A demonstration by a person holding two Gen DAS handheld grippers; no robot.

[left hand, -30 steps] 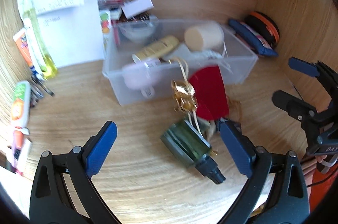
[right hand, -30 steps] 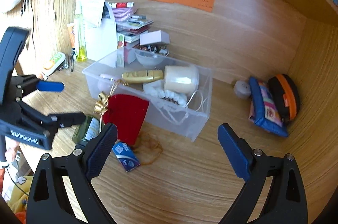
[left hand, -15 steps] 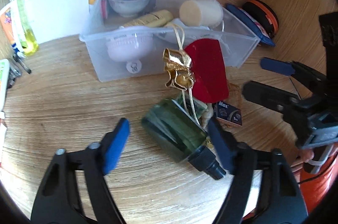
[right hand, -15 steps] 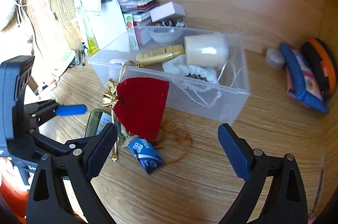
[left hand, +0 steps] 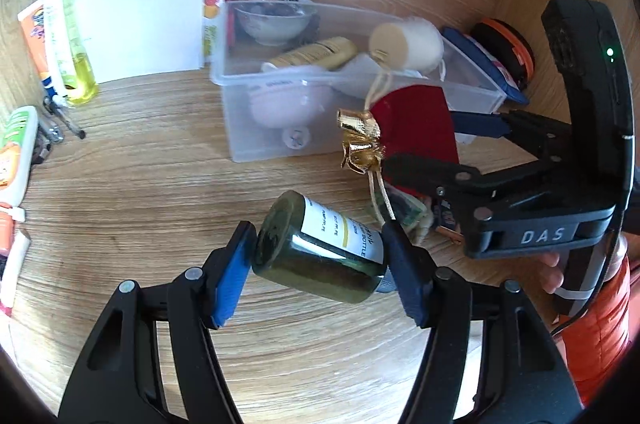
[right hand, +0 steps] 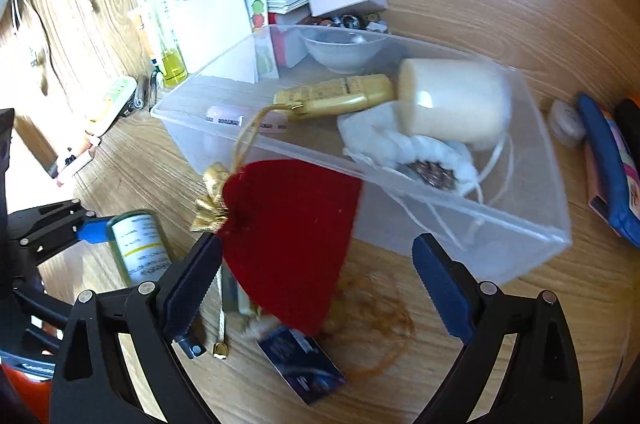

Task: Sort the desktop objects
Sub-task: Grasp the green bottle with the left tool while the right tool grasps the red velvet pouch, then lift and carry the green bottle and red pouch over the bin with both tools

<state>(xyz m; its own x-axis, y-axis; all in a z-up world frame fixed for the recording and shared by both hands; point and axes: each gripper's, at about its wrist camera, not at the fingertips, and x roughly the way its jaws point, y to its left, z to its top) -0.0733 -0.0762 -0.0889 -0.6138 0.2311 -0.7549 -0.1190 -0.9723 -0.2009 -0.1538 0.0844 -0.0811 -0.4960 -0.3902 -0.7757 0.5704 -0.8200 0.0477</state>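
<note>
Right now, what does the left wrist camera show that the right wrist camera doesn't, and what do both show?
Only the left wrist view shows the left gripper gripping the green bottle end to end, its base showing, and the right gripper's body.

Only the right wrist view shows the right gripper, jaws spread around the red pouch's lower end, plus a blue packet and a brown loop of cord.

Both show the bottle, pouch, gold bow and clear bin.

The wooden worktop (left hand: 132, 192) carries a clear plastic bin (right hand: 516, 240), a small blue packet (right hand: 304, 352) beside a red pouch (right hand: 292, 236), a yellow bottle (left hand: 80, 76) and a blue pouch (right hand: 608, 160).
</note>
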